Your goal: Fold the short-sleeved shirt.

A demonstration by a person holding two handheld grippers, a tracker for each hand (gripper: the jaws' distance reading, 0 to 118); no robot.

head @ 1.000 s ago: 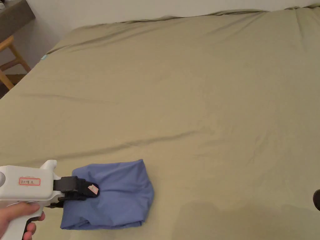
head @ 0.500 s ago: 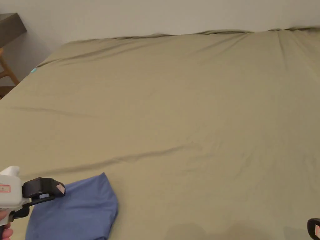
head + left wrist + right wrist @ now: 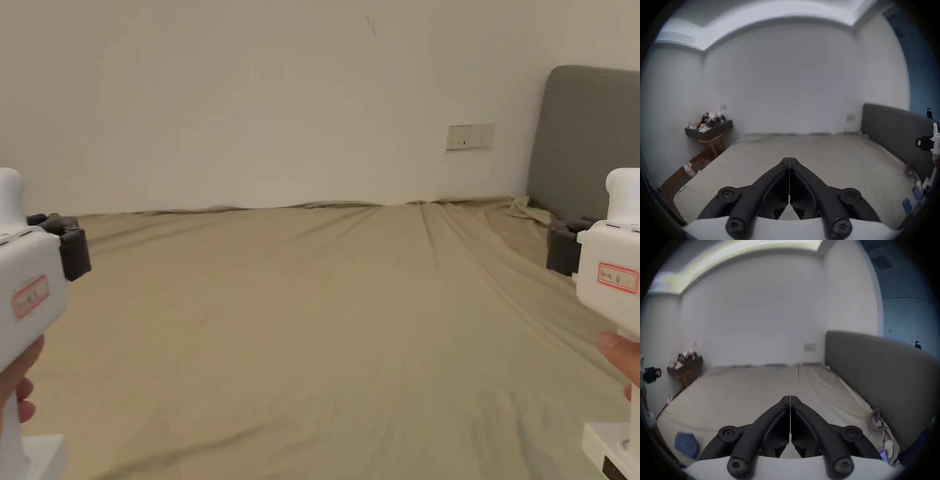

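Olive-tan bedsheet point(image 3: 325, 325) covers a wide bed that runs back to a plain pale wall point(image 3: 250, 94), with a grey padded headboard point(image 3: 587, 137) at about 2 o'clock in the head view and a wall socket plate point(image 3: 470, 136) just left of it.

Compared with the head view half a second ago, the camera has tipped upward: the wall and headboard now show, and the folded blue shirt that lay at about 7 o'clock has dropped below that picture's edge. The shirt point(image 3: 687, 445) appears in the right gripper view at about 8 o'clock, a compact blue bundle resting on the sheet near the bed's near left edge; blur makes its folds hard to make out.

Both tools are raised off the bed and held apart, pointing toward the wall. The left gripper point(image 3: 62, 247) sits at 9 o'clock in the head view with the left hand point(image 3: 19, 381) around its white handle. The right gripper point(image 3: 565, 245) sits at 3 o'clock, held by the right hand point(image 3: 619, 359). In each gripper's own view the black jaws meet along a thin seam with nothing between them.

A cluttered dark shelf point(image 3: 709, 128) above a wooden stool point(image 3: 713, 144) stands at 9 o'clock in the left gripper view.
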